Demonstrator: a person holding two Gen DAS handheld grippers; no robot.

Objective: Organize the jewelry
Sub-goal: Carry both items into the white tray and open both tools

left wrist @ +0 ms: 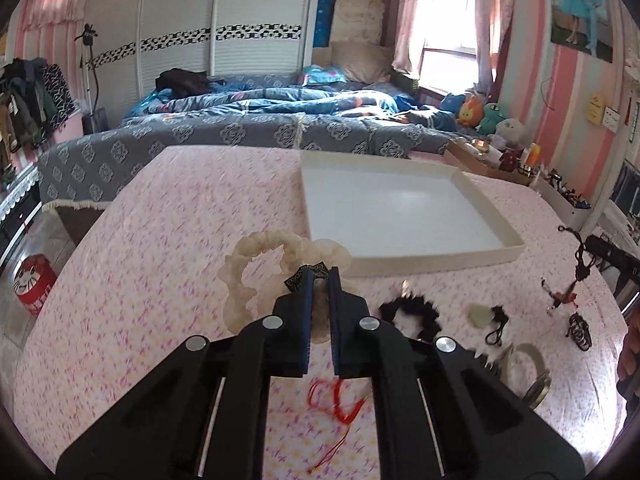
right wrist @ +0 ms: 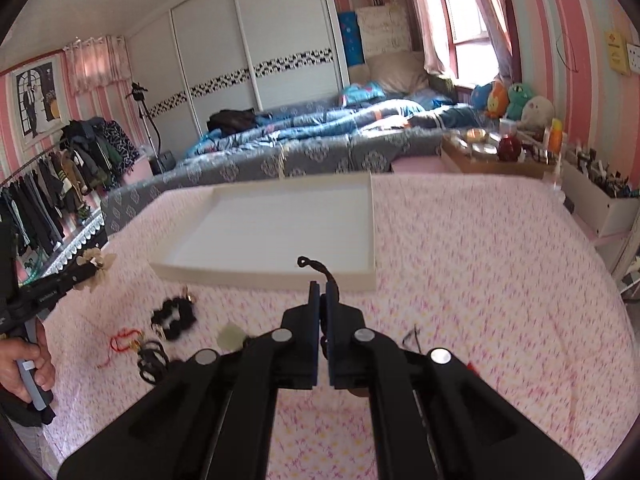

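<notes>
Where blue fingers [left wrist: 322, 276] pinch cream scrunchie [left wrist: 248, 276], right fingers [right wrist: 322, 290] pinch black cord [right wrist: 320, 268], lower end hidden.

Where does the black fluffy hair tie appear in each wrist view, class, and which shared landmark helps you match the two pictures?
Left wrist view: the black fluffy hair tie lies on the pink cloth, lower right of centre, just right of the jaws.
Right wrist view: the same tie lies lower left, left of the jaws.
Shared landmark: the white tray, just beyond it in both.
</notes>
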